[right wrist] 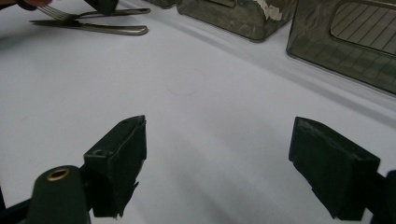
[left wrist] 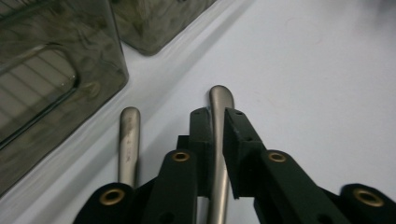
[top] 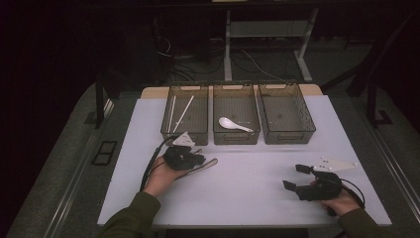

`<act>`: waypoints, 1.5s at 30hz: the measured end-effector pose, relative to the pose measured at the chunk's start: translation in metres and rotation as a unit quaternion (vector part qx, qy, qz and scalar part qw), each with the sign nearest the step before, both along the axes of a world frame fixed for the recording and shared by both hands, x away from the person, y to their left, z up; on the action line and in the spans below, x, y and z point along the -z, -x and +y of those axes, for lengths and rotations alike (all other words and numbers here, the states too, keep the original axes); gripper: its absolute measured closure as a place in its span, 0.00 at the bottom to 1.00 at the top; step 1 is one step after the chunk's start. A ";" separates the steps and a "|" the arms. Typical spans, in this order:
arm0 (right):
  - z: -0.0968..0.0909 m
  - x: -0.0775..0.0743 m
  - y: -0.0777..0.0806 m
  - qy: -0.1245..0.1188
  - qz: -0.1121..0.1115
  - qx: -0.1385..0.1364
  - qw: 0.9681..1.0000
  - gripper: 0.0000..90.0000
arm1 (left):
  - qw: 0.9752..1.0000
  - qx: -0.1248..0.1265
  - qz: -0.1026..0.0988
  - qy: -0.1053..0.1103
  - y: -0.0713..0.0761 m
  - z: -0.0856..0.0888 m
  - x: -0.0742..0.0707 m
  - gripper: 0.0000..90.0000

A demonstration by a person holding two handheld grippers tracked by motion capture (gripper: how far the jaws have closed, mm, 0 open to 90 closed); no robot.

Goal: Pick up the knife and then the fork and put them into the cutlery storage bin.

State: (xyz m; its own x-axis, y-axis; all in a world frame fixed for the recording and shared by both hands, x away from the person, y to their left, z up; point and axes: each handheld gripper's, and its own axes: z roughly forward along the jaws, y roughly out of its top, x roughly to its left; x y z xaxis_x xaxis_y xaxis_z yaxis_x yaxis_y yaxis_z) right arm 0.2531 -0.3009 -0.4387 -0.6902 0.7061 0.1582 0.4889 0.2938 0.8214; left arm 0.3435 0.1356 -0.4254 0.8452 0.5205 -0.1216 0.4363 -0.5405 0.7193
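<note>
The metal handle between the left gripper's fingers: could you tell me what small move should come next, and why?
Probably lift it straight up. The left gripper has its fingers around one metal handle, while a second handle lies close alongside and the grey bin stands near.

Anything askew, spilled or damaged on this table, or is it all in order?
Nothing stands out. The three bins sit side by side in a straight row, chopsticks in one, a white spoon in the next. The left gripper has one metal utensil handle between its pads; a second handle lies beside it.
</note>
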 end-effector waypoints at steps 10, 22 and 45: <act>0.000 0.000 0.000 0.001 -0.001 -0.001 1.000 0.21 | 1.000 -0.005 0.014 -0.018 0.022 0.022 0.002 0.78; 0.001 0.000 0.000 0.001 0.000 -0.003 1.000 0.21 | 0.998 -0.003 0.018 -0.055 0.018 0.019 0.013 0.81; 0.002 -0.001 0.000 0.001 0.000 -0.010 1.000 0.21 | 0.998 0.011 0.024 -0.055 0.021 0.013 0.012 0.88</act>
